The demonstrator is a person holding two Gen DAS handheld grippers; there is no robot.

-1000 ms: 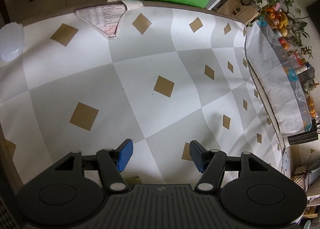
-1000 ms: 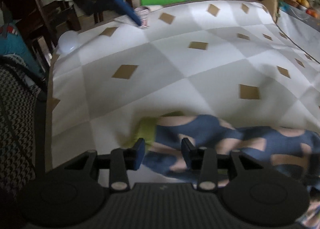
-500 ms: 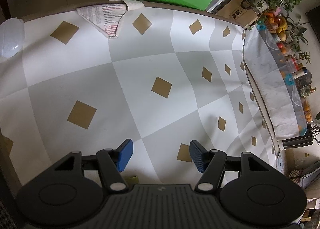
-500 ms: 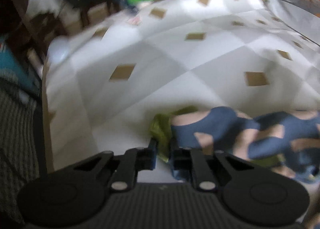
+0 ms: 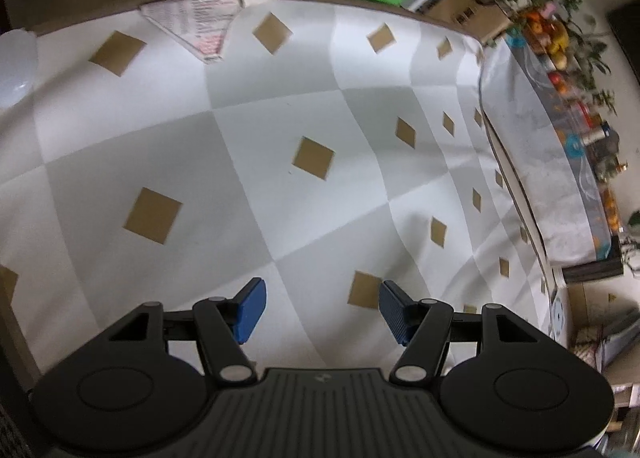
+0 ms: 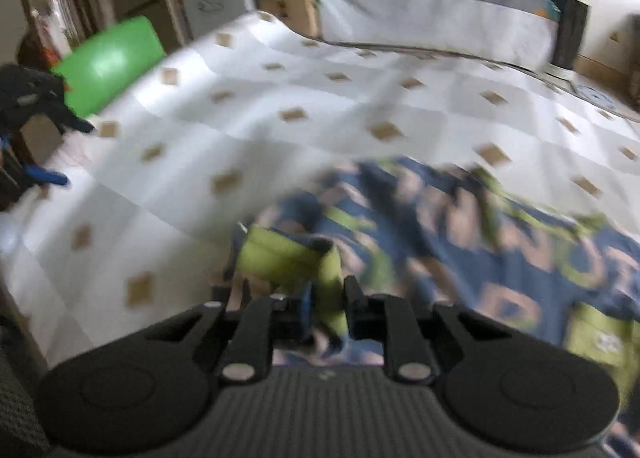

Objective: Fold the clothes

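At the far left of the right wrist view, the left gripper [image 6: 48, 178] shows as a dark shape with a blue tip at the table's left edge. In its own view its blue pads [image 5: 250, 310] stand apart with nothing between them, over bare checked tablecloth [image 5: 248, 138].

Moving right, the right gripper [image 6: 326, 308] is clamped on a green cuff or hem of the garment [image 6: 500, 258]; its jaws have just been opening slightly, yet the cloth sits pinched between them. The garment, blue with pale and green lettering, stretches from that grip away to the right, its long axis running left to right across the table, blurred by motion.

The right hand is plainly the nearer one. The left sits well apart from the garment, which lies to its right.
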